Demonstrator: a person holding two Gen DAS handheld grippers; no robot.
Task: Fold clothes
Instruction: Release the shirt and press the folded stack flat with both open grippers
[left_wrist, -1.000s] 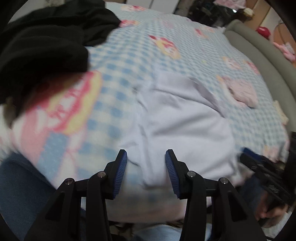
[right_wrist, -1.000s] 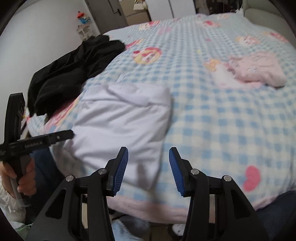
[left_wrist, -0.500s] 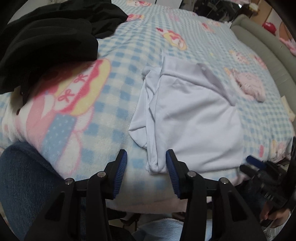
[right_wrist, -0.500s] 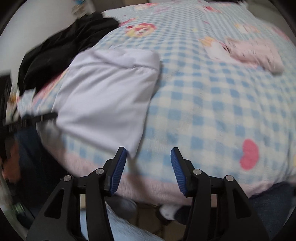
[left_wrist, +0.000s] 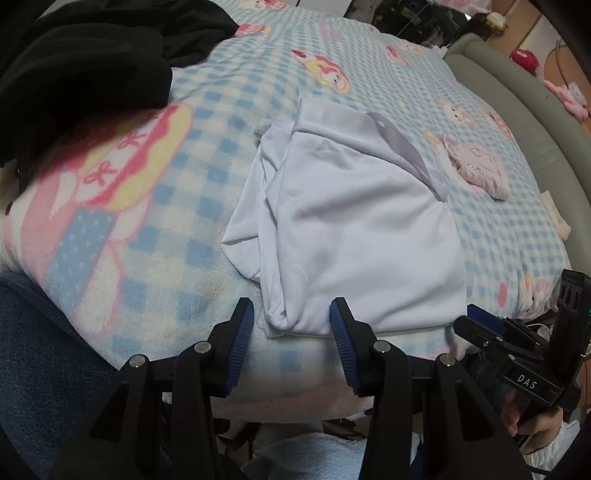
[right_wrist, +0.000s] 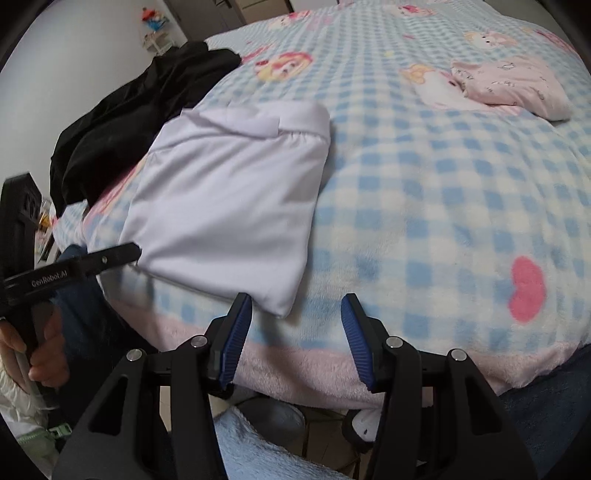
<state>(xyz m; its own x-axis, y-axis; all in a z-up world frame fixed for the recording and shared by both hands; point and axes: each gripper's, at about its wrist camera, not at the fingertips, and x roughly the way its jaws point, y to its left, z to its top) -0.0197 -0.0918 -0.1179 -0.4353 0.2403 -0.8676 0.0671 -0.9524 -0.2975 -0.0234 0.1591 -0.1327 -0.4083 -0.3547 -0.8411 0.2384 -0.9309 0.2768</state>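
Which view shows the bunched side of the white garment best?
The left wrist view: the white garment lies centred there, its layered folds along the left edge plain. The right wrist view shows the same garment from its smooth side, slightly blurred, with the bunched edge hidden.

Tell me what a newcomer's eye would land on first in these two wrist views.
First, the white folded garment lying flat near the front edge of the blue checked cartoon blanket, right ahead of both open grippers, the left gripper and the right gripper. Next, the black clothes pile heaped at the blanket's far left, and a small pink folded garment at the far right.
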